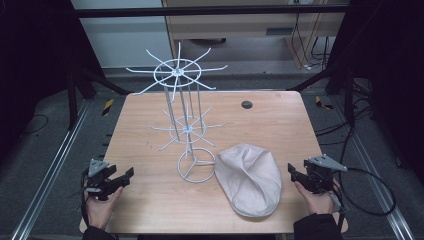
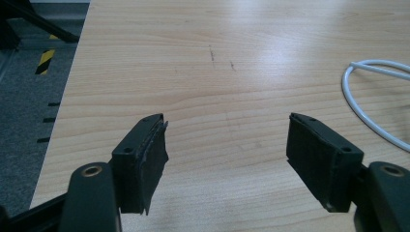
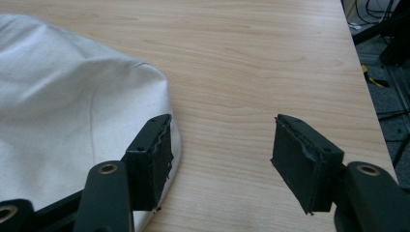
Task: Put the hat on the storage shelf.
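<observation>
Cloth cap [image 1: 249, 179] lies flat on the table [image 1: 150, 200] just right of the wire rack's ring base [image 1: 196, 165]. Right gripper [image 3: 220, 159] — jaws wide, empty — nears its rim; left gripper [image 2: 227, 162] gapes over bare wood.
</observation>
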